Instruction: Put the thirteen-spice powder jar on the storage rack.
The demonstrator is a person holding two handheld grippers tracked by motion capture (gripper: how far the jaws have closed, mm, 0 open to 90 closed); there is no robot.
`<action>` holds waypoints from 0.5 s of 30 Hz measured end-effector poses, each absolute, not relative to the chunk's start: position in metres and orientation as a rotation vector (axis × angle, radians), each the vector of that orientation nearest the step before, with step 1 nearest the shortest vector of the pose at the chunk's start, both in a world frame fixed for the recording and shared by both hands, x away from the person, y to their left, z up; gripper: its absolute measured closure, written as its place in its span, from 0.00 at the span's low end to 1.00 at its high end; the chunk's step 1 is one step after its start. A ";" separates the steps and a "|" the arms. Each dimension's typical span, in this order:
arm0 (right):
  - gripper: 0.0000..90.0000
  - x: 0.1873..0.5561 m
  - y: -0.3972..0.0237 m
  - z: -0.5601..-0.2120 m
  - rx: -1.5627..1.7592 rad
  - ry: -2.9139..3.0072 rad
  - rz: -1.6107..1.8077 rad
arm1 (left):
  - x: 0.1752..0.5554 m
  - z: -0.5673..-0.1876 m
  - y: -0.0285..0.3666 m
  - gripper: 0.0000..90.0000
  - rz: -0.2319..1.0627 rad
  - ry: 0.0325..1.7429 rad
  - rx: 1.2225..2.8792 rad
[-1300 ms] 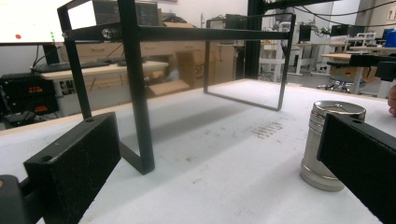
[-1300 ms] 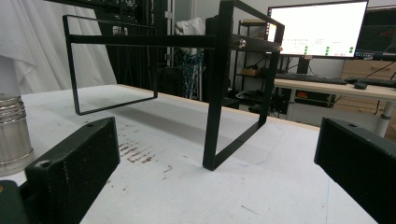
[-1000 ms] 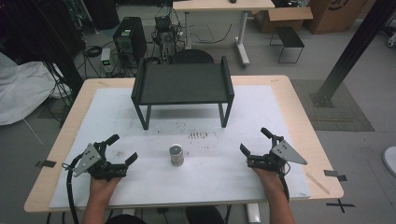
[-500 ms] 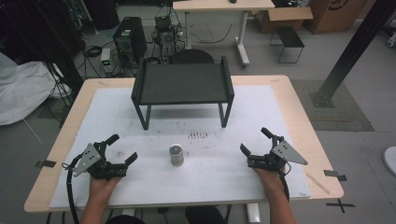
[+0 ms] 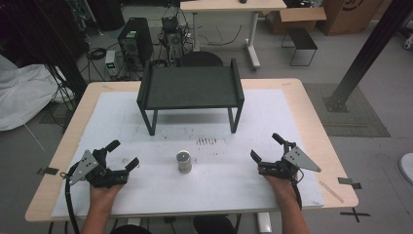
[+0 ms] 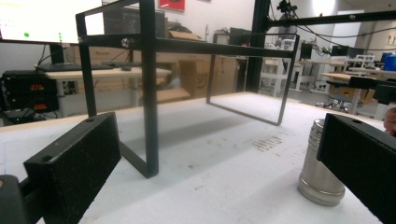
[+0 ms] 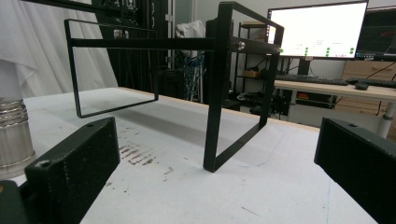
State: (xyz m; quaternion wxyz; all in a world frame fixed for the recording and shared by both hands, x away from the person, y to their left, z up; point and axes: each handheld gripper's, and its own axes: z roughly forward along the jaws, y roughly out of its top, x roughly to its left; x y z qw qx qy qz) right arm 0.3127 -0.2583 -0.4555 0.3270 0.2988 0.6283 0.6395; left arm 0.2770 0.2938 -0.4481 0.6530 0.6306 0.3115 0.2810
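Observation:
A small silver metal canister [image 5: 183,161] stands upright in the middle of the white mat, between my two grippers. It appears at the right in the left gripper view [image 6: 320,165] and at the far left in the right gripper view [image 7: 14,135]. My left gripper [image 5: 122,155] rests near the front left of the mat, open, nothing between its jaws. On the front right my right gripper [image 5: 266,147] also stands open and holds nothing. A black metal shelf stand [image 5: 190,87] sits behind the canister.
The white mat [image 5: 292,112] covers most of the wooden table [image 5: 321,126]. Dark smudges [image 5: 206,141] mark the mat in front of the stand. The stand's legs [image 6: 149,102] [image 7: 214,102] rise ahead of both grippers. Desks, a computer tower and cables lie beyond the table.

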 end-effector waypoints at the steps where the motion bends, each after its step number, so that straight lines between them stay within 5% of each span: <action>1: 0.00 0.313 -0.258 -0.455 0.783 1.645 1.676 | 0.277 -0.447 0.293 0.00 0.638 0.705 1.434; 15: 0.00 0.313 -0.258 -0.456 0.784 1.645 1.677 | 0.283 -0.423 0.280 0.00 0.604 0.620 1.523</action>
